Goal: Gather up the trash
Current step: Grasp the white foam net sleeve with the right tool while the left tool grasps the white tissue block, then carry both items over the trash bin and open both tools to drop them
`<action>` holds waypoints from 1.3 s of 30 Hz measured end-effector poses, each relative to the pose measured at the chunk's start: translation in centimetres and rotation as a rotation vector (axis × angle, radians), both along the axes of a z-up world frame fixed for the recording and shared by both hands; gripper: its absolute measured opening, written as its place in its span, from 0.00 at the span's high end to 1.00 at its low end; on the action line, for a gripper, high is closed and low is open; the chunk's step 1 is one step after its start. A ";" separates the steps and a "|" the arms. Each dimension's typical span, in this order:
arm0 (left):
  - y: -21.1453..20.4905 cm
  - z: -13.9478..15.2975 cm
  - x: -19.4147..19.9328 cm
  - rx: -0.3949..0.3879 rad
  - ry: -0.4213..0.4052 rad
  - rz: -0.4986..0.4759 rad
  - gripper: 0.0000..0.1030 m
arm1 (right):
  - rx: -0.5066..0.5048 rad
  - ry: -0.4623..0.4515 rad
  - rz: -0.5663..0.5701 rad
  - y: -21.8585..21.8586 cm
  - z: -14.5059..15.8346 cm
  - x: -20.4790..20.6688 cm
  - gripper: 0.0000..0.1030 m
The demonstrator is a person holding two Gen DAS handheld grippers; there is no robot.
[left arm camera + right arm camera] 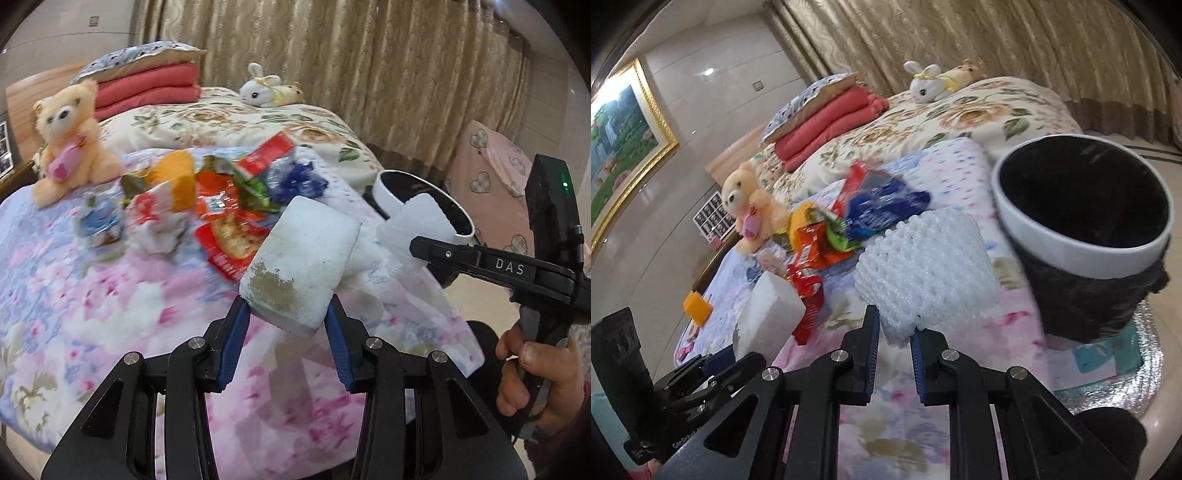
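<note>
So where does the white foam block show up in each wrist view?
Left wrist: foam block centre frame, clamped in the left gripper.
Right wrist: foam block lower left, beside the red wrapper.
Shared landmark: white-rimmed trash bin.
</note>
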State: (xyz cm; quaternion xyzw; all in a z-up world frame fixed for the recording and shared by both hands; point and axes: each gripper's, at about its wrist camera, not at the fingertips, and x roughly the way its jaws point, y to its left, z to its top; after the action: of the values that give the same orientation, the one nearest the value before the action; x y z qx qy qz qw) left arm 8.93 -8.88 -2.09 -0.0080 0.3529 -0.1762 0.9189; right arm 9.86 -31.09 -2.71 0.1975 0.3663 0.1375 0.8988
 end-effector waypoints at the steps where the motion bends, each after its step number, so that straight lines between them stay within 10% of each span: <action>1: -0.5 0.1 0.2 -0.001 0.001 -0.007 0.60 | 0.000 -0.001 -0.007 -0.4 0.1 -0.1 0.84; 39: -18.0 1.7 9.3 0.097 0.022 -0.236 0.59 | 0.017 0.076 -0.169 -14.9 0.0 4.4 0.84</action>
State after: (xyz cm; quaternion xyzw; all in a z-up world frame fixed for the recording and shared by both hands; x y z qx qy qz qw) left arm 18.26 -26.85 -0.35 0.0762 0.3697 -0.2656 0.8871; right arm 14.21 -45.98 -2.66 0.2402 0.3812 0.0568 0.8910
